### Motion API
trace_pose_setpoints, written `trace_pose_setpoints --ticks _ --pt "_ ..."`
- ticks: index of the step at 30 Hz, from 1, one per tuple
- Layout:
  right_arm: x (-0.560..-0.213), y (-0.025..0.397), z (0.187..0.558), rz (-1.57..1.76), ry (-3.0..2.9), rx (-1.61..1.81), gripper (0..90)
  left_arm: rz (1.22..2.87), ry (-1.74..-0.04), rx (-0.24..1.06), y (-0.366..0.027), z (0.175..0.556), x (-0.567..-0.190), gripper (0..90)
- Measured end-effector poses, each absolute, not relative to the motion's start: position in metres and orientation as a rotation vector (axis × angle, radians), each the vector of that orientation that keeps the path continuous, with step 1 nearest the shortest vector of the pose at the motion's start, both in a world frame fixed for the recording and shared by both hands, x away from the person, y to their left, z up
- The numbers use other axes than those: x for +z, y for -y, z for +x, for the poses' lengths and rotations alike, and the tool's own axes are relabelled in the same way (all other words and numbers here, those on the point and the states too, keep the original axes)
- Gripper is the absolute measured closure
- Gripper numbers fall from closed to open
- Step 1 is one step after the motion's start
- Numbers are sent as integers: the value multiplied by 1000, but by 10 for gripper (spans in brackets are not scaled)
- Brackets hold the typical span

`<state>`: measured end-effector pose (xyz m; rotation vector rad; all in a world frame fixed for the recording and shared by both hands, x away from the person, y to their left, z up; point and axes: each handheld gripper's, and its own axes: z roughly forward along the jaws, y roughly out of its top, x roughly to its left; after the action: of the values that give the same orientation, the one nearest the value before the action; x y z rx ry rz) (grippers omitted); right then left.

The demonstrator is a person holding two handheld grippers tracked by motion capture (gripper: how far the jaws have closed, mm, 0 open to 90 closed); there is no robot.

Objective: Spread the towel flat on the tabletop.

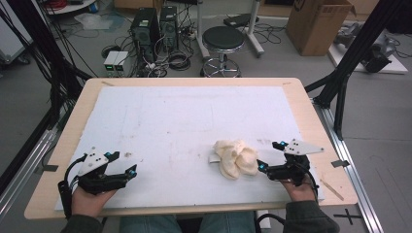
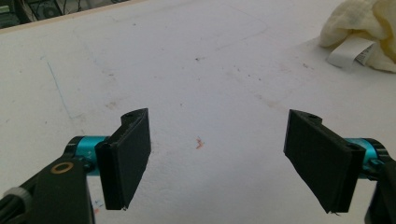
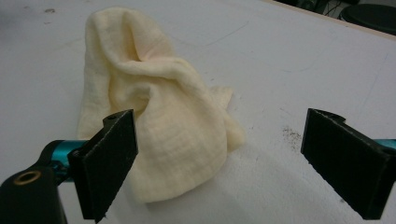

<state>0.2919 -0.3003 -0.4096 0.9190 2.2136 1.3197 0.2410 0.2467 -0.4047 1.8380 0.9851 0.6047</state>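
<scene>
Cloth: I see a soft cream cloth (image 1: 236, 158) in a bunched heap on the white mat (image 1: 184, 116). It sits toward the mat's near right part.
Cloth shape: it is lumpy, with one tall fold standing up. Its long way runs from the near right up to the far left, as the high view shows it. A small white tag (image 2: 350, 50) pokes out on the side away from my right gripper.
Right gripper: my right gripper (image 1: 268, 156) is just beside the cloth, on the cloth's right. Its jaws stand wide apart and hold nothing.
Right gripper view: the cloth (image 3: 154, 107) sits right ahead, a bit toward one pad (image 3: 109, 161). That pad looks very near the cloth's edge. I cannot tell if it touches.
Left gripper: my left gripper (image 1: 121, 162) is well apart from the cloth, far off on the cloth's left. Its jaws are wide too, with bare mat between them.
Nearer hand: the right one, by a lot.
Next move, I think: push the right gripper a little forward so the cloth's near edge comes between the jaws.
</scene>
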Motion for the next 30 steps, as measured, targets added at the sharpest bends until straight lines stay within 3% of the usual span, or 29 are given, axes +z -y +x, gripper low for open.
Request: trace_pose_setpoints --ticks 30 --pt "-406 296 297 896 -2215 1348 100 1848 -969 606 -247 235 -405 235"
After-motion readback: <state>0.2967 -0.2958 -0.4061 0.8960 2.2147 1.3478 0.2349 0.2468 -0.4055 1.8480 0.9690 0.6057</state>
